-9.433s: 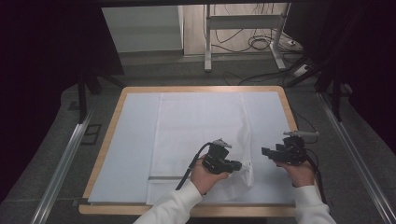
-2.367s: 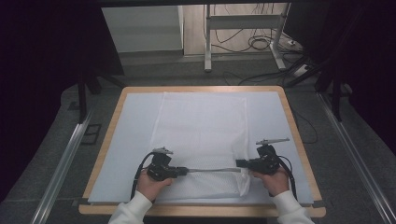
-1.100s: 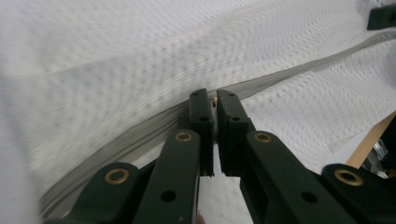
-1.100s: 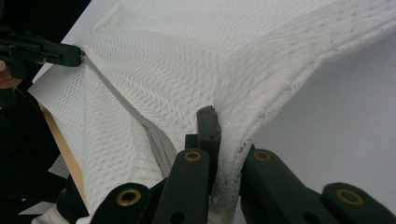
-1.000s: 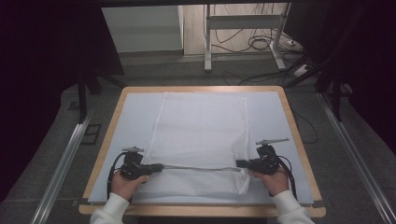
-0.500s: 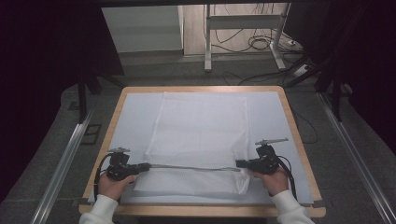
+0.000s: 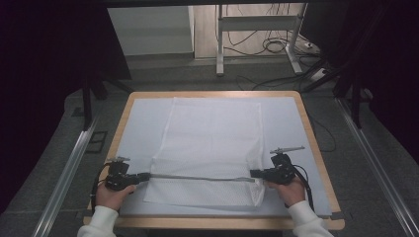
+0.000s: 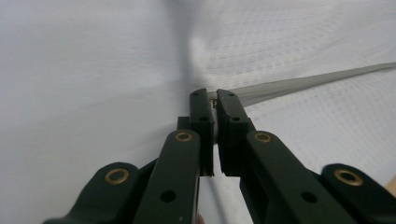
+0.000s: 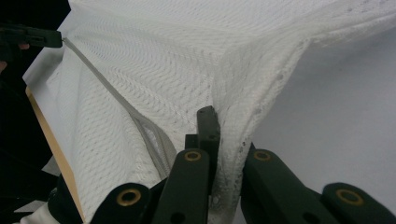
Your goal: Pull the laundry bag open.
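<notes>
A white mesh bag [image 7: 212,143] lies flat on the table, its grey zipper [image 7: 197,177] stretched taut across its near end. At the bag's left edge, my left gripper [image 7: 146,176] is shut on the zipper pull. In the left gripper view the jaws [image 8: 214,100] pinch a small metal piece, and the zipper tape [image 8: 299,84] runs off to the right. My right gripper [image 7: 253,173] is shut on the bag's right near edge. In the right gripper view it [image 9: 224,126] lifts the mesh [image 9: 187,56] into a peak, and the zipper [image 9: 107,88] leads away to the left gripper [image 9: 42,37].
The table has a wooden rim [image 7: 316,143] and is covered by a pale sheet [image 7: 141,128]. Metal rails run along the floor on both sides [image 7: 64,173]. Beyond the far edge stand a desk frame and cables [image 7: 267,44].
My left gripper has slid left along the zipper line, from near the bag's middle to its left edge. The right gripper has held still at the bag's right edge.
</notes>
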`<state>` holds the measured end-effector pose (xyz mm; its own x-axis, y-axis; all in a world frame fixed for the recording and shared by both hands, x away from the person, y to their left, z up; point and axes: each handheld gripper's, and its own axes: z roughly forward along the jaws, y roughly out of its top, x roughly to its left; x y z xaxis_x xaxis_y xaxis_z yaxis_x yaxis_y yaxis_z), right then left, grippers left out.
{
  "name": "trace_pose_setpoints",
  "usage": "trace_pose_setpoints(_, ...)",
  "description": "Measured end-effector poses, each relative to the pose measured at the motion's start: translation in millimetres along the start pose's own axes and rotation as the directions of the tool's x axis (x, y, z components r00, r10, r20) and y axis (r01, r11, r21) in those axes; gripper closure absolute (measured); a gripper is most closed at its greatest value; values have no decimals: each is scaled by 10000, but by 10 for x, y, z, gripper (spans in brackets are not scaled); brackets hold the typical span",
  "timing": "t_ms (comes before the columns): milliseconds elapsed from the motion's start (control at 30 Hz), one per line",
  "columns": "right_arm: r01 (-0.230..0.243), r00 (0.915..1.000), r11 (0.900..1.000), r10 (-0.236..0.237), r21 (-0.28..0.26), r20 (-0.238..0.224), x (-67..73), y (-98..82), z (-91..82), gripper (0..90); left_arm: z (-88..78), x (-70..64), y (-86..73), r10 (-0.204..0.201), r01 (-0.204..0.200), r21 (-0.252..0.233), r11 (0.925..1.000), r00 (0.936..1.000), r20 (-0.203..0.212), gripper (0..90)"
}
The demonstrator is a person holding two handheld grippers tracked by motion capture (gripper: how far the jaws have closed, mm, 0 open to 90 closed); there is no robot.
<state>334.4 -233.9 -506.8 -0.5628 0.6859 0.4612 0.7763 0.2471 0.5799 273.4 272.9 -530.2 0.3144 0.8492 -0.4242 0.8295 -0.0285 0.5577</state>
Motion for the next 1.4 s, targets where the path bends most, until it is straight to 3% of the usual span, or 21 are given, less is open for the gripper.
trace_pose_setpoints(67, -40, 10000, 10000, 40, -46, -74, -7, -2, 0, 888, -6, 66, -10, -222, 223, -19, 9998, 9991, 362, 867)
trace_pose_setpoints(167, -22, 10000, 10000, 22, -21, -81, 4, -3, 13, 888, 1, 64, -3, -141, 140, 42, 9999, 9996, 261, 867)
trace_pose_setpoints(400, 249, 9995, 9997, -248, -45, 181, 20, -11, -3, 855, -38, -43, -1, 696, -696, -361, 9969, 9976, -28, 839)
trace_pose_setpoints(467, 458, 9978, 9989, -454, -86, 473, 26, -11, -6, 702, -87, -62, -15, 879, -920, -1049, 9902, 9952, -426, 688)
trace_pose_setpoints(533, 676, 9949, 9976, -664, -135, 758, 34, -13, -34, 599, -161, -84, 4, 914, -971, -1659, 9813, 9949, -420, 566)
trace_pose_setpoints(633, 813, 9927, 9942, -745, -703, 948, 37, -8, -129, 474, -249, -165, 54, 1248, -1312, -2331, 9636, 9913, -422, 461)
trace_pose_setpoints(767, 1158, 9877, 9842, -998, -1337, 1203, 32, -5, -270, 362, -250, -284, 123, 1813, -1890, -2332, 9539, 9819, -542, 382)
trace_pose_setpoints(867, 1671, 9734, 9721, -1361, -1648, 1842, 14, -34, -389, 307, -226, -326, 168, 2069, -2156, -2290, 9492, 9764, -616, 359)
trace_pose_setpoints(933, 1774, 9648, 9661, -1331, -1877, 2267, -37, -64, -476, 296, -212, -328, 197, 2145, -2253, -2390, 9445, 9742, -705, 340)
trace_pose_setpoints(1133, 1356, 9603, 9634, -704, -2311, 2701, -295, -150, -632, 295, -161, -283, 281, 2140, -2276, -2296, 9463, 9733, -829, 328)
trace_pose_setpoints(1400, 1515, 9528, 9623, -814, -2258, 2926, -324, -149, -616, 295, -159, -248, 281, 2059, -2165, -2383, 9467, 9761, -691, 308)
